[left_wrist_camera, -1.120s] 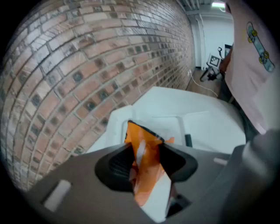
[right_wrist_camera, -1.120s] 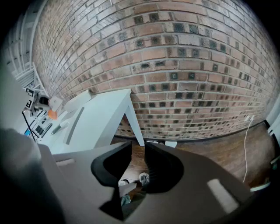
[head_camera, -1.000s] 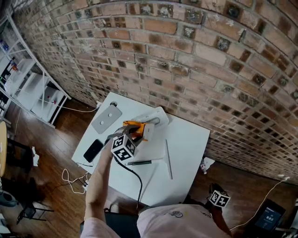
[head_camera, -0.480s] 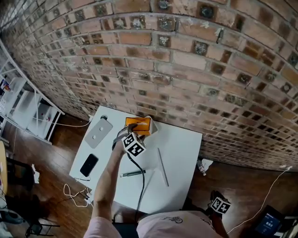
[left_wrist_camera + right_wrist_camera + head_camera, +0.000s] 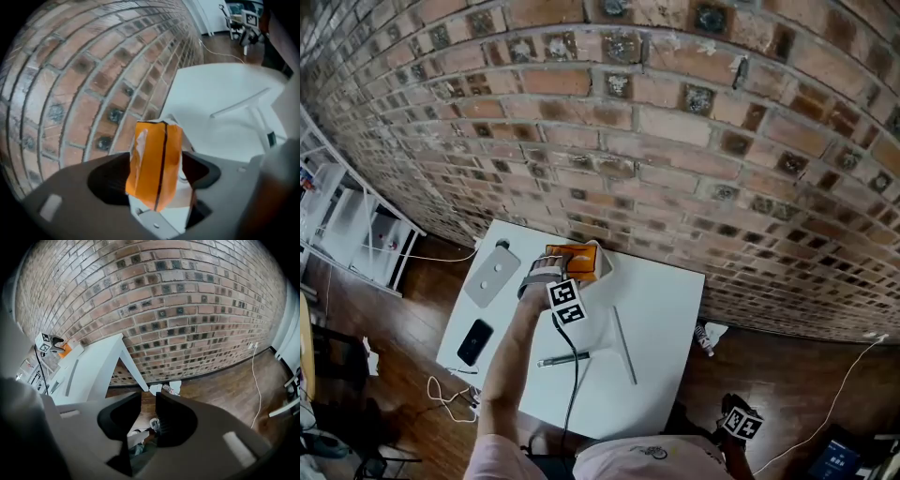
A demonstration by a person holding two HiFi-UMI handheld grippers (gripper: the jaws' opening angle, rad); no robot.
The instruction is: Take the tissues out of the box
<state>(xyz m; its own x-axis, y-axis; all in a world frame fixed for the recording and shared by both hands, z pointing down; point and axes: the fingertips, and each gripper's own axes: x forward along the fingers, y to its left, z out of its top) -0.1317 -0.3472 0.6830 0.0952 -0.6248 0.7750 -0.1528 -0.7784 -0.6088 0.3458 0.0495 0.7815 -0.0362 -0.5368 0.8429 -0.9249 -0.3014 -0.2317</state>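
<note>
An orange tissue box [image 5: 572, 260] stands upright on the white table [image 5: 666, 300], at the edge by the brick wall. My left gripper [image 5: 559, 276] reaches over the table to it, marker cube toward me. In the left gripper view the box [image 5: 155, 140] stands between the jaws of the left gripper [image 5: 157, 161]. The jaws are opening, with dark gaps on both sides of the box. A bit of white shows behind the box's top. My right gripper [image 5: 740, 422] hangs low beside me, off the table. In its own view the right gripper [image 5: 147, 401] has its jaws nearly together with nothing between them.
On the table lie a flat grey device [image 5: 492, 274], a black phone [image 5: 475, 341], a pen [image 5: 562, 358] and a long grey strip [image 5: 622, 344]. The gripper's black cable [image 5: 572, 375] trails toward me. White shelving [image 5: 356, 225] stands at the left, and cables [image 5: 450, 394] lie on the wooden floor.
My left gripper moved with the orange box toward the wall edge of the table, and its jaws have spread away from the box. The right gripper stayed low at my side.
</note>
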